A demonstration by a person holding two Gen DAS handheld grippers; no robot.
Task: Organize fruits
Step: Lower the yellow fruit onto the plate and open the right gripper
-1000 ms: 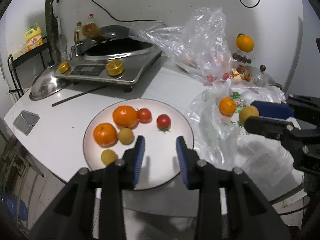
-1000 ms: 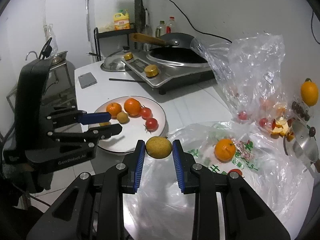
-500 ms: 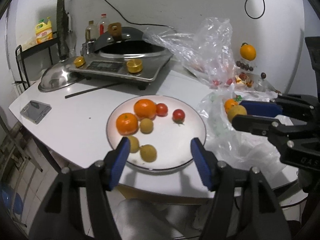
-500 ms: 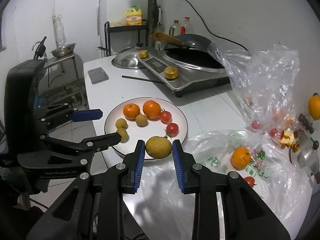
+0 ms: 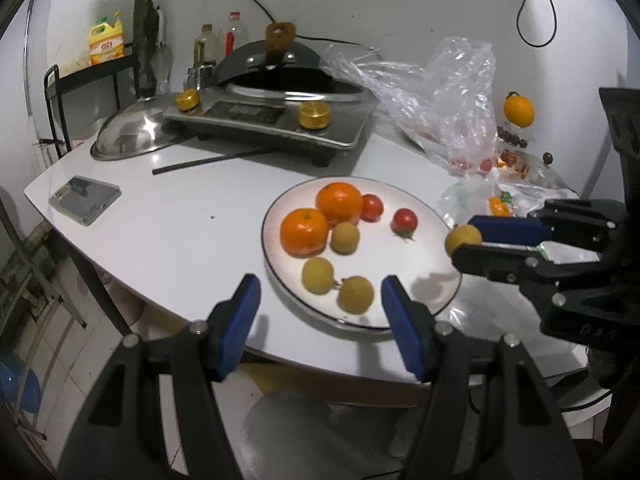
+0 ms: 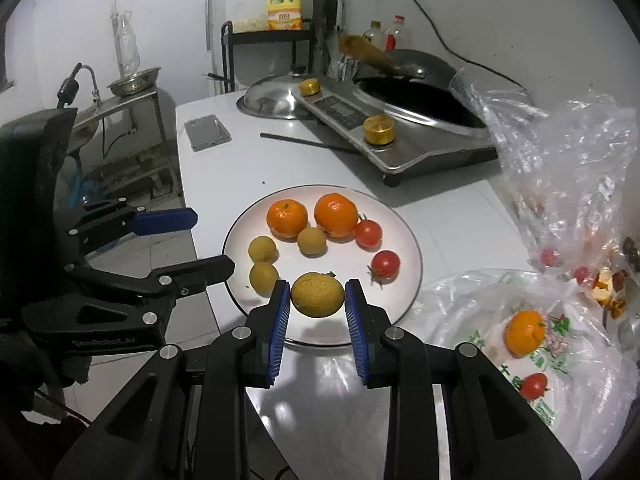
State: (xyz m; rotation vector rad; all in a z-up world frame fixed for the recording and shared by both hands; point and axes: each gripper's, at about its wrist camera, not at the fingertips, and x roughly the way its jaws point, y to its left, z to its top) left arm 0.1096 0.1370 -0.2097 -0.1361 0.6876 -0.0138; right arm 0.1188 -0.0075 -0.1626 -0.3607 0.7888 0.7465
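White table (image 5: 168, 236), bearing all that follows; at its far side a steel cooktop (image 5: 276, 118) with a dark wok (image 5: 288, 76) on it and a domed steel lid (image 5: 132, 136) lying beside it; a crumpled clear plastic bag (image 6: 568, 184) along the right, spread flat in the right wrist view with one orange (image 6: 525, 333) and one small tomato (image 6: 533, 385) lying on it. Right gripper (image 6: 317, 300), blue-padded, clenched on a dull yellow fruit (image 6: 318, 294) and held over the near edge of the plate; in the left wrist view the same fruit (image 5: 463, 239) shows at the gripper's tips, at the plate's right rim. Left gripper (image 5: 320, 312), released, its pads standing wide apart with nothing pressed between them, at the near-left rim of the plate. White plate (image 5: 428, 256) with a dark rim, near the table's front edge, carrying two oranges (image 5: 305, 232) touching each other, two red tomatoes (image 5: 405, 221) to their right, and three small yellow-brown fruits (image 5: 318, 275), one against the oranges and two close together nearer the front. Phone (image 5: 85, 199) lying flat at the table's left; a thin dark stick (image 5: 212, 160) between phone and cooktop.
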